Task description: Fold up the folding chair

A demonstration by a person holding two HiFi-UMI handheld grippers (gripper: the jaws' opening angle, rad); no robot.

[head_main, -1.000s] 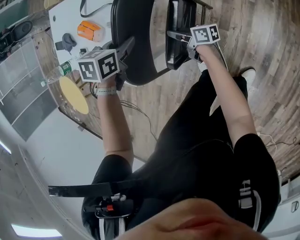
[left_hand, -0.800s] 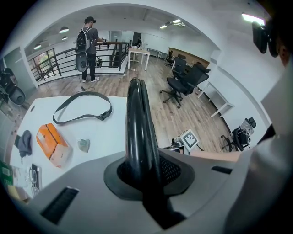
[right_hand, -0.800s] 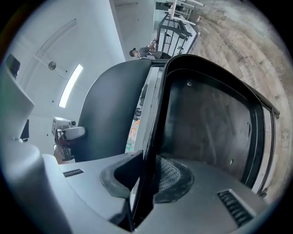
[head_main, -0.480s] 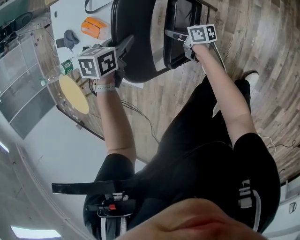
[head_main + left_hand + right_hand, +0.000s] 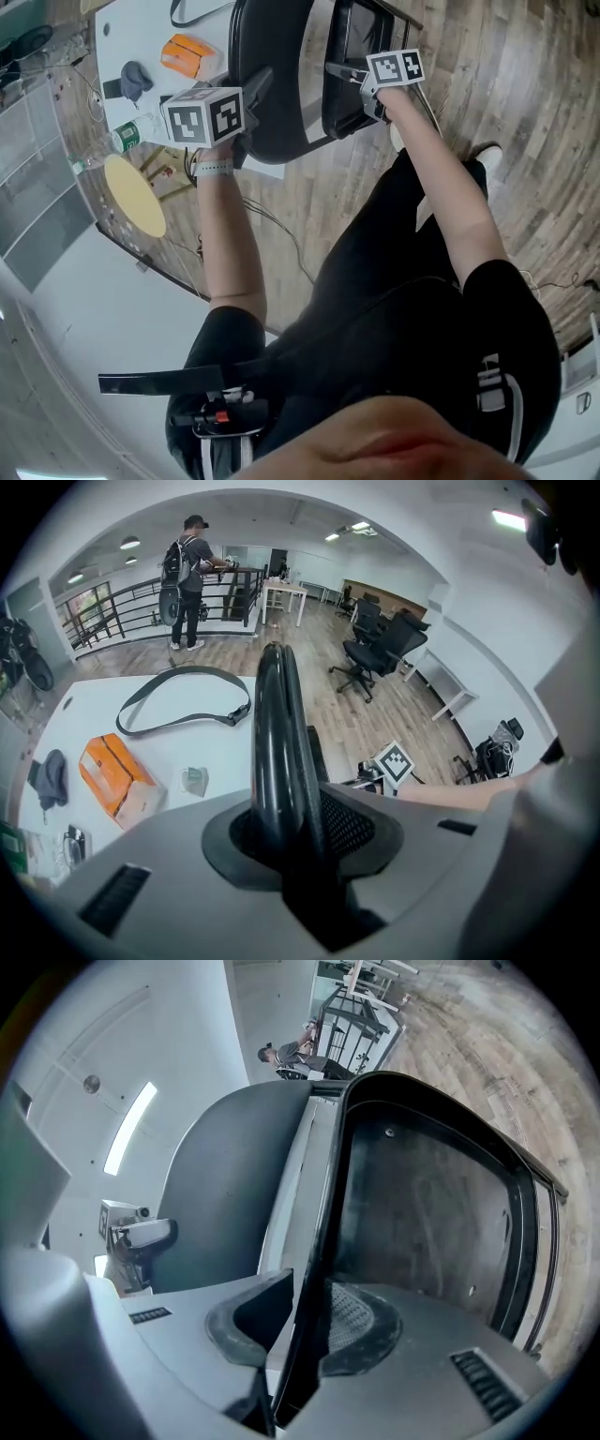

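The black folding chair stands nearly folded, its backrest close against the raised seat. My left gripper points steeply down over the top edge of the backrest. Its jaws are opening, and the edge sits between the pads with a dark gap on one side. My right gripper is shut on the thin rim of the seat, whose underside fills the right gripper view. The backrest and the left gripper show beyond it.
A white table behind the chair holds an orange pack, a black strap and a bottle. A yellow round disc and a cable lie on the wooden floor. Office chairs and a person are far off.
Both grippers have shifted a little with the chair, the right one leftward and the left one upward in the head view. The seat now stands slightly closer to the backrest.
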